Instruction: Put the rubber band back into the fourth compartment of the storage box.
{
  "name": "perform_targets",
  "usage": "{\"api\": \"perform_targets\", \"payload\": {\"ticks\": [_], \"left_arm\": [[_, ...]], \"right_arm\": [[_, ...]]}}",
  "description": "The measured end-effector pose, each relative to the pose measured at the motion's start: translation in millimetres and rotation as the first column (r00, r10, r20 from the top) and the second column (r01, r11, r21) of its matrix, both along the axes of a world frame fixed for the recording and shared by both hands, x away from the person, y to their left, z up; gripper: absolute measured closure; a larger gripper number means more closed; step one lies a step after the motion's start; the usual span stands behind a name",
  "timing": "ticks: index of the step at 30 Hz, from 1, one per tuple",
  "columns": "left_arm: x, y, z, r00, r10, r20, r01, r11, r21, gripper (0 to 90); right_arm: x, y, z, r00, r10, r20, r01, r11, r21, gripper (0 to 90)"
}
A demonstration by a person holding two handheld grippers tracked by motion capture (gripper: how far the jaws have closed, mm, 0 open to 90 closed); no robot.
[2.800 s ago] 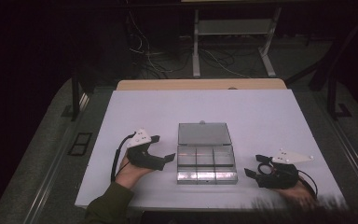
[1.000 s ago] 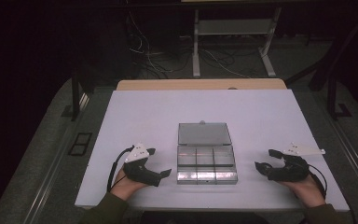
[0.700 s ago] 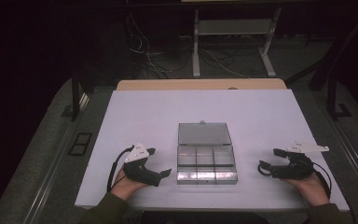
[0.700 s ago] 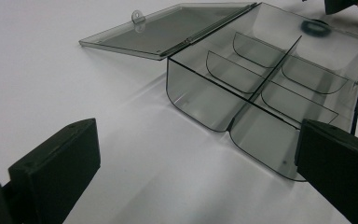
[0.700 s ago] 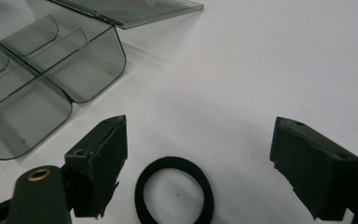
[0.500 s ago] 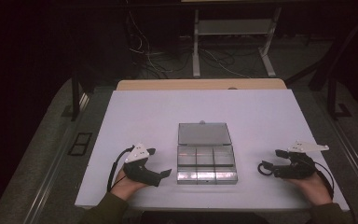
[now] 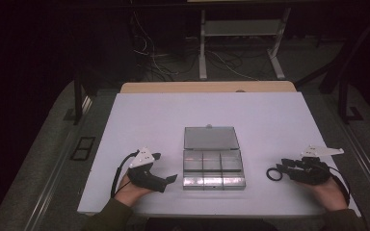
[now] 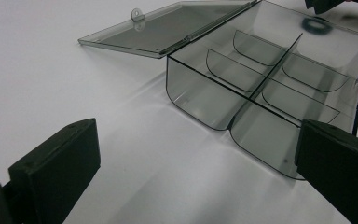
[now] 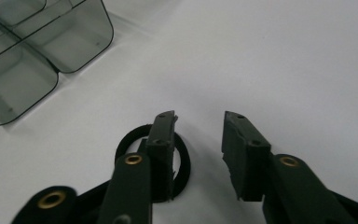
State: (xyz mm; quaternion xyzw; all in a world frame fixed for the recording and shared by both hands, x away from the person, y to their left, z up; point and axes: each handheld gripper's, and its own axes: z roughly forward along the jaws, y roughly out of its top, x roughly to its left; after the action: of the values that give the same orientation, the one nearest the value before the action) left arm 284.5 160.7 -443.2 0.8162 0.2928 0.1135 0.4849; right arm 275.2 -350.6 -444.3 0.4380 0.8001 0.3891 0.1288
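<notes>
Right gripper (image 9: 198,140) sits at the near right of the table (image 7: 270,115), jaws partly open with a clear gap, and they have just been closing. Nothing is clamped. The black ring (image 9: 182,161) lies flat on the table, and one jaw appears to stand over or inside its hole while the other is outside to the right. In the high view the ring (image 7: 273,173) lies just left of that gripper (image 7: 289,168), well apart from the clear compartment box (image 7: 214,168).

The box is mid-table with its lid folded flat at the far side and its compartments looking empty.

Left gripper (image 7: 171,179) rests just left of the box, jaws wide open, holding nothing.

Step in hand looks like picking up the ring. Advice: close squarely across one side of the band, keep the jaw tips low on the table so the thin ring cannot slip out, then lift straight up before heading left to a compartment.
</notes>
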Motion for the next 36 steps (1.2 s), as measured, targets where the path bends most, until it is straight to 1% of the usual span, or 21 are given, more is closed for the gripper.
{"api": "perform_targets", "payload": {"ticks": [8,11,14,26,31,36], "left_arm": [[0.3,0.0,-0.2,1.0000,-0.001,0.001,0.001,1.0000,0.001,0.0],[0.1,-0.2,-0.4,1.0000,0.000,-0.002,0.000,1.0000,0.002,0.0],[0.1,-0.2,-0.4,1.0000,0.000,-0.002,0.000,1.0000,0.002,0.0],[0.1,-0.7,-1.0,1.0000,0.001,-0.004,-0.001,1.0000,0.003,0.0],[0.2,-0.7,-1.1,1.0000,0.000,-0.004,0.000,1.0000,0.002,0.0],[0.1,-0.7,-1.0,1.0000,0.000,-0.004,0.000,1.0000,0.003,0.0]], "right_arm": [[1.7,2.4,-3.1,0.9987,0.030,-0.041,-0.031,0.9990,-0.031,74.5],[2.1,3.5,-3.9,0.9982,0.037,-0.046,-0.039,0.9983,-0.043,76.8],[2.2,4.3,-4.3,0.9973,0.050,-0.054,-0.053,0.9972,-0.053,78.1],[2.5,4.9,-4.6,0.9963,0.057,-0.065,-0.061,0.9961,-0.064,84.6],[2.7,4.7,-4.5,0.9959,0.057,-0.070,-0.061,0.9963,-0.061,85.1],[2.6,3.9,-3.4,0.9967,0.050,-0.064,-0.054,0.9964,-0.065,85.2]]}}
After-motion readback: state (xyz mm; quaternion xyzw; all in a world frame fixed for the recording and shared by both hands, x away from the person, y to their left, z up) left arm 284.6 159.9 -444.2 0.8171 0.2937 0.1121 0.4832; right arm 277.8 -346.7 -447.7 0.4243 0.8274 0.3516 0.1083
